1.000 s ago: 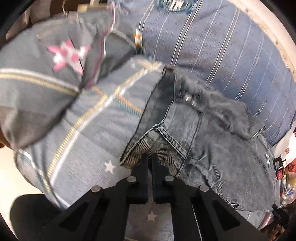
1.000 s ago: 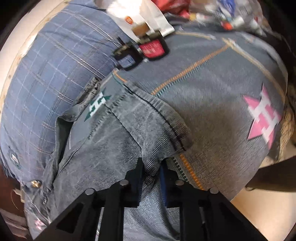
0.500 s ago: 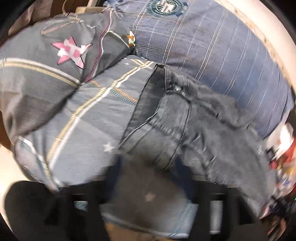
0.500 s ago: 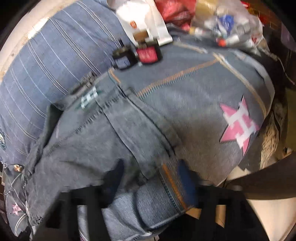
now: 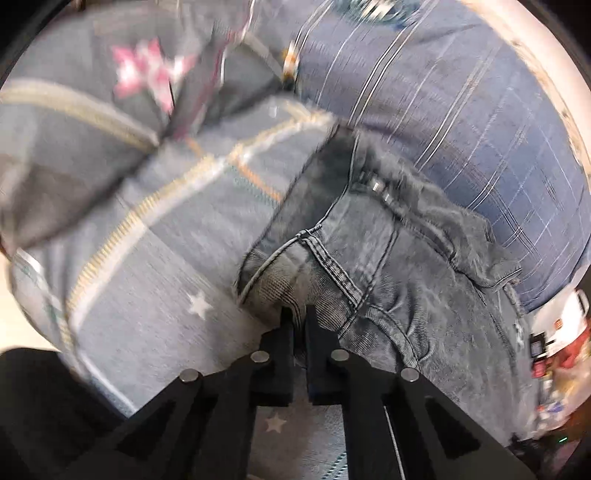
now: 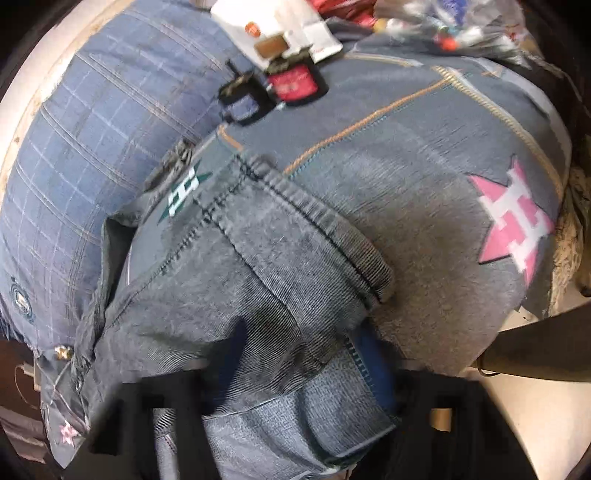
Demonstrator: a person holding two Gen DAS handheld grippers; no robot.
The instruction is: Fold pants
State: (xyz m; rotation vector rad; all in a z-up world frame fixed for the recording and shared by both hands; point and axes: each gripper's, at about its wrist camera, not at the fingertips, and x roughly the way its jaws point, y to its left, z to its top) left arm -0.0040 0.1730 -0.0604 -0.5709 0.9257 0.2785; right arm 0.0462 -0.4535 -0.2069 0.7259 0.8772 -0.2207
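Grey washed denim pants [image 5: 388, 266] lie bunched on a grey blanket [image 5: 155, 258] on a bed. In the left wrist view my left gripper [image 5: 299, 314] is shut on the pants' waistband edge, its black fingers nearly touching. In the right wrist view the same pants [image 6: 236, 295] fill the centre, a hemmed edge [image 6: 325, 229] running diagonally. My right gripper [image 6: 310, 369] is open, its fingers [image 6: 376, 369] spread wide with denim lying over and between them. The picture is blurred with motion.
A blue plaid cover [image 5: 461, 122] lies behind the pants, also in the right wrist view [image 6: 92, 147]. The blanket carries pink star patches [image 6: 513, 221]. Small boxes [image 6: 295, 81], a white carton [image 6: 266, 22] and clutter sit at the far end. The bed edge drops to the floor [image 6: 524, 406].
My left gripper opened half a second ago and has closed again on the waistband. My right gripper, shut on the denim a second ago, has opened and stays open.
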